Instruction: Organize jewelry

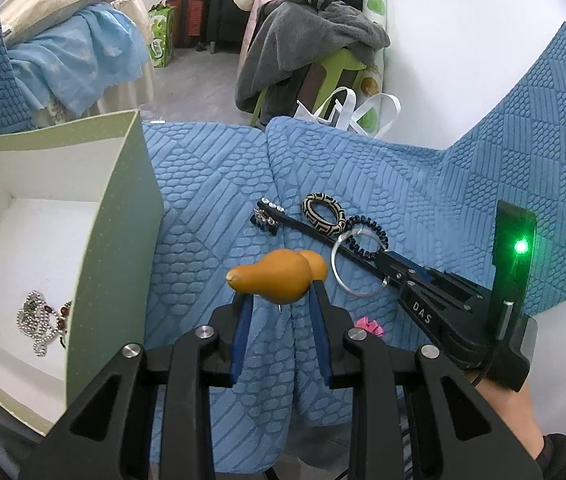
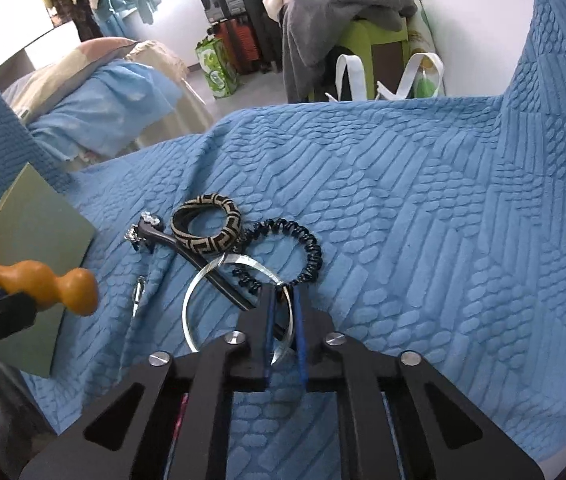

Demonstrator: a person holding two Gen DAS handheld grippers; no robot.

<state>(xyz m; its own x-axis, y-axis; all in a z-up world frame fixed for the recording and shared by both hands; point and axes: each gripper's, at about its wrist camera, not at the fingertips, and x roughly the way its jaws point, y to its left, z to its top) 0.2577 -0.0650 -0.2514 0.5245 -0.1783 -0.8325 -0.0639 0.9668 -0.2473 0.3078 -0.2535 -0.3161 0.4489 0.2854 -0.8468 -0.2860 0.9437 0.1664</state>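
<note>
Above a blue quilted cover, the left gripper grips an orange gourd beside the green box; at right, the right gripper pinches a clear bangle near other bracelets.

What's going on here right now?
A person is sorting jewelry on a blue cover. The left hand-held gripper holds a small orange gourd beside the open green box, where beaded chains already lie. The right hand-held gripper is shut on the clear bangle.
</note>
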